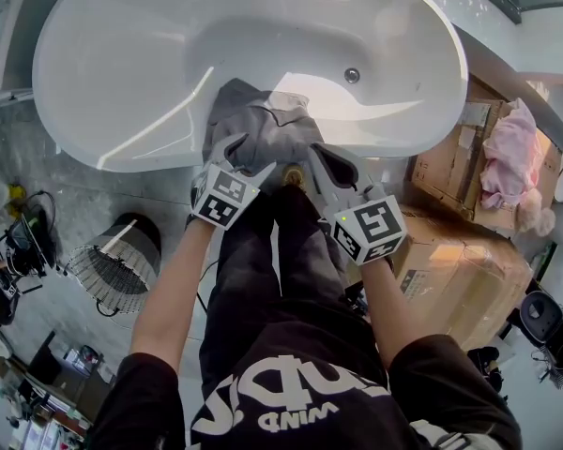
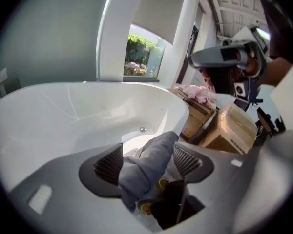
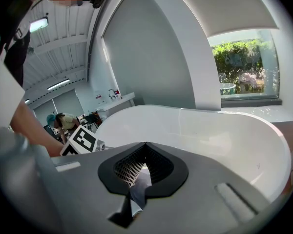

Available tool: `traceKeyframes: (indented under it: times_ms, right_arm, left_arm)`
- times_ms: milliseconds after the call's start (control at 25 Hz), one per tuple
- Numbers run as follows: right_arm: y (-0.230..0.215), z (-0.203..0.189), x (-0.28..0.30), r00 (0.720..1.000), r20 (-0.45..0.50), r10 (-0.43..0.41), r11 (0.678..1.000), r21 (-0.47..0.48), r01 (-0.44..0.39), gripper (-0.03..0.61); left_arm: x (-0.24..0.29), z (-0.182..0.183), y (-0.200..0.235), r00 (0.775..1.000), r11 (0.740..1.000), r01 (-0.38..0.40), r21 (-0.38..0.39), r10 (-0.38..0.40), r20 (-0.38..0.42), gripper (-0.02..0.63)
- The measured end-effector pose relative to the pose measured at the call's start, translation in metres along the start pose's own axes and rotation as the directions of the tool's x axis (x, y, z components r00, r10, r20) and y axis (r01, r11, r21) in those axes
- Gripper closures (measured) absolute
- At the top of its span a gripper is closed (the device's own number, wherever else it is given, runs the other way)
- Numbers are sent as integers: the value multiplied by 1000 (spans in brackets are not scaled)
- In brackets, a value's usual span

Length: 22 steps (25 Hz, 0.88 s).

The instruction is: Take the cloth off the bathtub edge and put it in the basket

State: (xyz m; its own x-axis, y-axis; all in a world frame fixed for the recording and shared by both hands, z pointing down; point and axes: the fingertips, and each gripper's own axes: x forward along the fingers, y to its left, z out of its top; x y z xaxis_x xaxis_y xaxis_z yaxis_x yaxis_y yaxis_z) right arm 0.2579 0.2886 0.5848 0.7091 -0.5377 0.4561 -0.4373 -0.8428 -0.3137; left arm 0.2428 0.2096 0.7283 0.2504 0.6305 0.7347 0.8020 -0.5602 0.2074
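Left gripper (image 1: 247, 155), jaws apart, straddles the grey cloth (image 1: 263, 120) on the near bathtub (image 1: 122, 73) edge, probably to grab; right gripper (image 1: 326, 162) pinches it.

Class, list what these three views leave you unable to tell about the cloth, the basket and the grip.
- What is inside the basket: head view, too small, interior dark.
- Lower end of the cloth outside the bathtub: head view, the left gripper and right gripper cover it.
- How deep the right gripper bites the cloth: right gripper view, its own jaws hide it.
- Brass-coloured object: left gripper view, half under the cloth, unidentifiable.
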Motion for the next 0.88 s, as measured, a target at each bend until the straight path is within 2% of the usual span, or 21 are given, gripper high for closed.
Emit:
traceKeyframes:
  times_ms: [160, 440, 560, 720, 880]
  right_arm:
    - [0, -3, 0, 1000, -8, 0, 1000, 6, 0, 569]
    - [-4, -6, -4, 1000, -6, -12, 1000, 22, 12, 569]
    - [-8, -7, -7, 1000, -6, -22, 999, 24, 22, 569]
    - [-12, -10, -11, 999, -9, -34, 999, 30, 34, 569]
    - [-16, -13, -14, 999, -11, -41, 999, 35, 42, 569]
  left_arm:
    - [21, -25, -1, 992, 996, 43, 73, -34, -120, 305]
    - [42, -49, -9, 968, 975, 102, 197, -51, -246, 305]
    - [49, -62, -11, 953, 975, 118, 190, -57, -298, 305]
    - [54, -63, -9, 956, 982, 96, 165, -45, -290, 305]
    - [61, -64, -5, 954, 983, 73, 171, -18, -300, 305]
